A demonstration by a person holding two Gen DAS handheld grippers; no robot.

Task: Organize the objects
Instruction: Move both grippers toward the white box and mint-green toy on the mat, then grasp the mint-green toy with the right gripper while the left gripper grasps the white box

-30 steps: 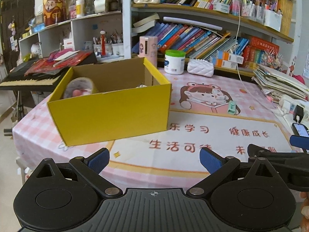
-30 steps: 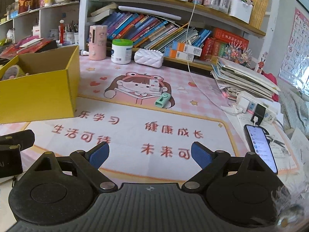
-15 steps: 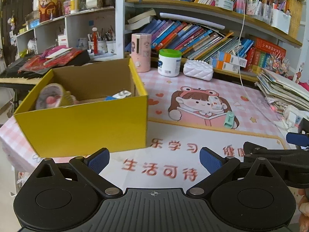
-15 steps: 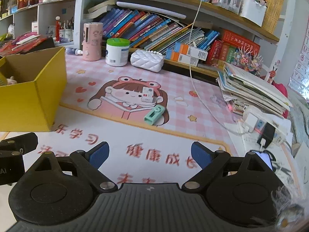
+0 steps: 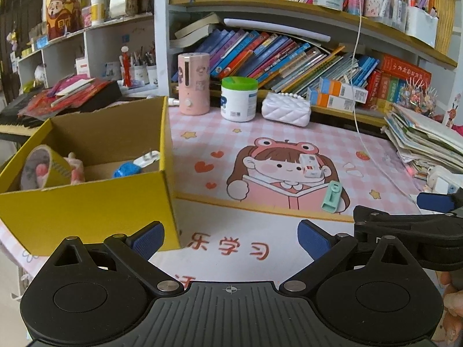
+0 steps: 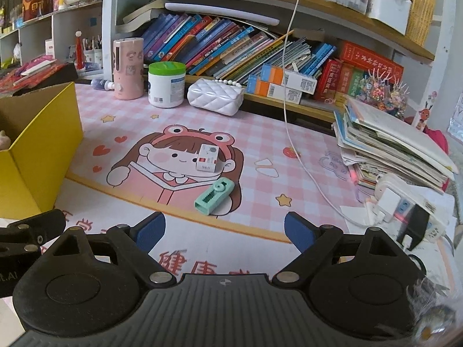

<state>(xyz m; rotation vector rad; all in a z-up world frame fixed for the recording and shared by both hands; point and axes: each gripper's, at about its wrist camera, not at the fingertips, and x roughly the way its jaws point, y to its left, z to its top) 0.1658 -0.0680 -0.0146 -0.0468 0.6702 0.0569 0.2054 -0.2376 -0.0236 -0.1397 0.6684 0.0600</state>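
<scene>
We hold two grippers side by side above a counter (image 6: 202, 243) covered with a pink checked cartoon mat. The right gripper (image 6: 224, 231) has its blue-padded fingers (image 6: 150, 231) spread wide with nothing between them; its opening has narrowed only slightly and it remains open. The left gripper (image 5: 230, 240) also has its fingers (image 5: 147, 238) spread wide and empty.

Just beyond the right gripper's fingers, a small mint-green device (image 6: 214, 196) lies flat on the mat. Just past it, close by but apart, a small white box with a red band (image 6: 207, 157) rests on the printed girl's face. In the left wrist view both items sit ahead and to the right of the left gripper.

To the left stands an open yellow cardboard box (image 5: 86, 211), near the left gripper's left finger. Inside it we see a roll of tape (image 5: 43, 166) leaning against the wall, a small pink figure (image 5: 75, 167) and a blue item (image 5: 127, 169).

Farther back, along the counter's edge, stand a pink cylinder (image 6: 127, 68), a white jar with a green lid (image 6: 167, 84) and a white quilted purse (image 6: 215, 97). Behind them are crowded bookshelves (image 6: 231, 37). A stack of papers (image 6: 390, 144) sits at the right, with a white cable (image 6: 292, 115) trailing across the mat
</scene>
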